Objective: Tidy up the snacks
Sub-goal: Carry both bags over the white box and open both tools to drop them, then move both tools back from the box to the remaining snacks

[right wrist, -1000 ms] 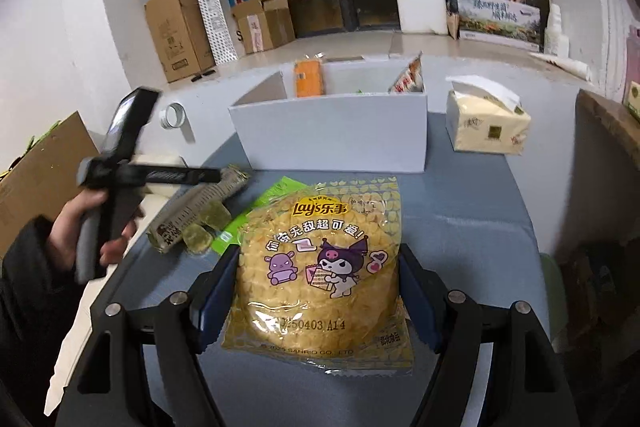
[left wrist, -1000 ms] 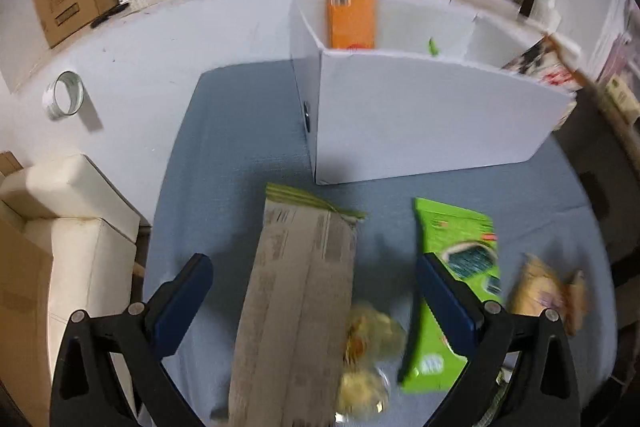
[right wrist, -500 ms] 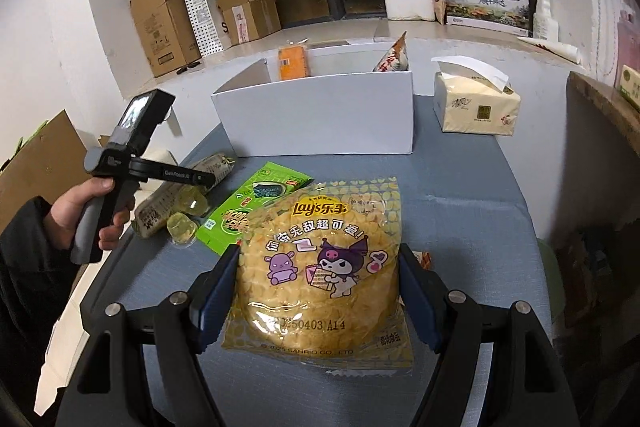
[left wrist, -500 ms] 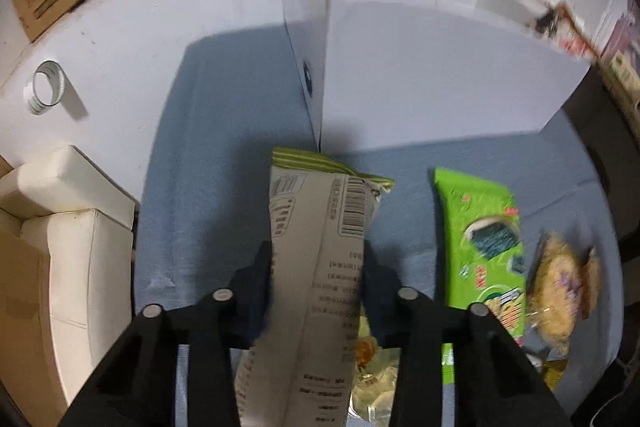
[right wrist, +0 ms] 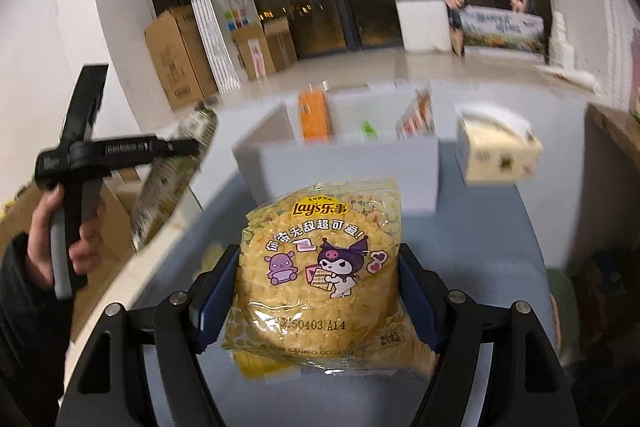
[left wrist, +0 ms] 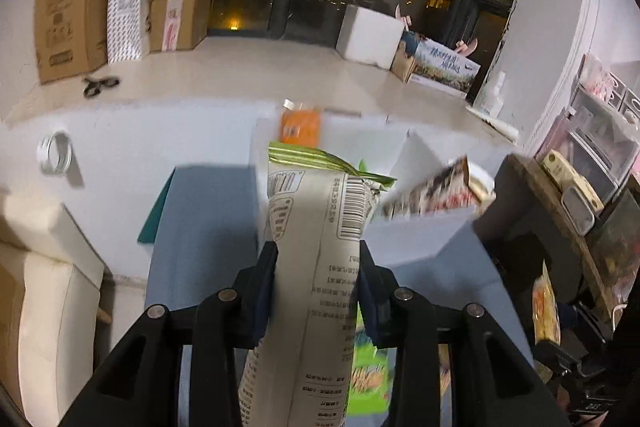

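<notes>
Left gripper point(left wrist: 316, 283) clamps the long pack point(left wrist: 320, 267); right gripper point(right wrist: 318, 291) clamps the chips point(right wrist: 320, 259). Both hang before the box point(right wrist: 344, 167): each should clear the rim before release.

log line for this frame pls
left hand-held gripper: shut on beige pack, lifted | right hand-held gripper: shut on Lay's bag | white box: ahead, open

A long beige snack packet point(left wrist: 316, 267) with a green-striped top seal and barcode is held upright off the bench, a yellow Lay's chip bag point(right wrist: 320, 267) is clamped flat, and an orange packet point(right wrist: 315, 115) stands inside the white box point(right wrist: 344, 167).
</notes>
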Available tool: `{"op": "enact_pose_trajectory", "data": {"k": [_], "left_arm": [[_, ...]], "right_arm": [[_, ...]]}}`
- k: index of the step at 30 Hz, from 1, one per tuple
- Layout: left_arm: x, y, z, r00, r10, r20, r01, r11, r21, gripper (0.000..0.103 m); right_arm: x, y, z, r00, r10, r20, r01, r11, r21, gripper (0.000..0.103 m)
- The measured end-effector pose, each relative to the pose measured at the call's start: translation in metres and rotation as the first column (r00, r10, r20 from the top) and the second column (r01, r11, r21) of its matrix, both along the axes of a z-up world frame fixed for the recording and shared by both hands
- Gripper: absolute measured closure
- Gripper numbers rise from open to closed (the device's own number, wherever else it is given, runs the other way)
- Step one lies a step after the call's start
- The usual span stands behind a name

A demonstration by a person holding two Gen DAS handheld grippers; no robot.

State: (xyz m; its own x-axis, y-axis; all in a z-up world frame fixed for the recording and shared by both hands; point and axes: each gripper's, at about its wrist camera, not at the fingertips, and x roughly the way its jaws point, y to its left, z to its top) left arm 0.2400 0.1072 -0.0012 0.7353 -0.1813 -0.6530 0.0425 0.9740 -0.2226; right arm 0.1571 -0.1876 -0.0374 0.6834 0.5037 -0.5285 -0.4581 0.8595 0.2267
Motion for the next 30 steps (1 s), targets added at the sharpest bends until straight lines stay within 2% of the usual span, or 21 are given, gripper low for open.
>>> {"op": "enact_pose_trajectory", "data": {"k": [4,8,13,15,16,17,18,19,21,23,26,30], "left_arm": [[0.045,-0.011,0.025,1.0,0.005,0.014,-0.005,1.0,-0.021,0.062],[0.092,-0.025,0.04,0.999,0.031,0.04,-0.032,0.999,0.01,0.062],[0.146,-0.038,0.037,0.999,0.047,0.025,-0.048,0.997,0.053,0.062],[0.159,-0.038,0.031,0.999,0.048,0.023,-0.049,0.997,0.061,0.059],[0.164,-0.037,0.027,0.999,0.05,0.021,-0.052,0.997,0.059,0.053],[0.167,-0.035,0.023,0.999,0.046,0.019,-0.047,0.998,0.051,0.028],[0.167,-0.033,0.02,0.998,0.062,0.022,-0.063,0.996,0.059,0.004],[0.161,-0.031,0.02,0.994,0.091,0.056,-0.096,0.992,0.087,0.0],[0.15,-0.029,0.019,0.99,0.097,0.101,-0.108,0.988,0.112,0.0],[0.145,-0.027,0.016,0.994,0.066,0.086,-0.074,0.992,0.1,0.0],[0.137,-0.026,0.012,0.995,0.071,0.075,-0.08,0.988,0.135,0.0],[0.114,-0.024,0.014,0.995,0.069,0.078,-0.079,0.987,0.138,0.0]], "right_arm": [[0.063,0.009,0.028,1.0,0.003,-0.02,-0.002,0.998,0.063,0.024],[0.131,0.014,0.042,0.997,-0.054,-0.06,0.058,0.996,0.069,0.024],[0.2,0.021,0.049,0.993,-0.095,-0.064,0.097,0.995,0.028,0.024],[0.217,0.019,0.048,0.989,-0.116,-0.089,0.118,0.993,0.021,0.023],[0.225,0.019,0.047,0.988,-0.116,-0.105,0.119,0.993,0.023,0.016],[0.231,0.018,0.046,0.987,-0.119,-0.109,0.122,0.992,0.024,0.001],[0.232,0.016,0.047,0.986,-0.137,-0.097,0.139,0.99,0.023,0.0],[0.232,0.012,0.048,0.983,-0.166,-0.076,0.169,0.985,0.031,0.0],[0.23,0.005,0.047,0.984,-0.166,-0.067,0.171,0.983,0.072,0.0],[0.228,0.0,0.042,0.983,-0.159,-0.088,0.167,0.981,0.099,0.0],[0.221,0.001,0.037,0.985,-0.158,-0.072,0.163,0.984,0.07,0.0],[0.202,0.006,0.04,0.991,-0.125,-0.043,0.128,0.989,0.068,0.0]]}}
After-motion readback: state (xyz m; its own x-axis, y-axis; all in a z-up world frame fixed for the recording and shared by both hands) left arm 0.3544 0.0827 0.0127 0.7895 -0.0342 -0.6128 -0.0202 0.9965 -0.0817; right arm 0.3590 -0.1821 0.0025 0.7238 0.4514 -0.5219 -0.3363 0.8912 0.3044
